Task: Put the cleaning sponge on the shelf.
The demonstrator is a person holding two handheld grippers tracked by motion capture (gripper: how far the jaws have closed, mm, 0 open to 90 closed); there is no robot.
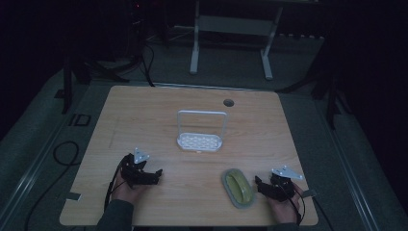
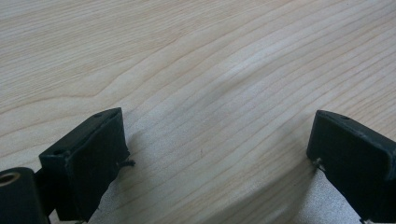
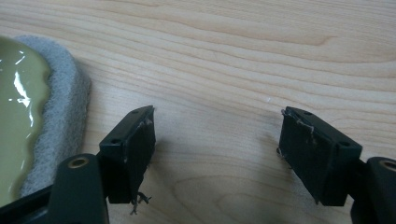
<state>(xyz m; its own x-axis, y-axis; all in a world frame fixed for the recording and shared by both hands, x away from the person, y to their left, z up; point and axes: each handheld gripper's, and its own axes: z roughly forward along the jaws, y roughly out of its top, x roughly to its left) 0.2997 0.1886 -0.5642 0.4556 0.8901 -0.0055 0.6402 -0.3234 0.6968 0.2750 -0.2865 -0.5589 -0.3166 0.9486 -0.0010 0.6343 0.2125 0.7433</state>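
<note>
Peering into a very dim high view, and the room around the table (image 1: 144, 110) sinks into near black — only a pale frame stand (image 1: 231, 29) shows at the top of the frame. The sponge (image 1: 237, 187) lies low and right of centre on the wood, just beside the right gripper (image 1: 262, 186): an oval grey pad with a glossy yellow-green top. In the right gripper view the sponge (image 3: 60, 116) is cut off by the left edge, fuzzy grey rim and shiny green face, just beside the left-hand jaw but whether touching it is hard to tell. Right gripper (image 3: 217, 140) jaws stand wide apart, bare wood between them. Left gripper (image 1: 153, 174) sits lower left, well apart from the sponge — its own view shows the left gripper (image 2: 217, 149) jaws spread wide over plain grain. A white slotted tray (image 1: 199, 142) with a tall wire handle stands mid-table, its detail hard to make out.
</note>
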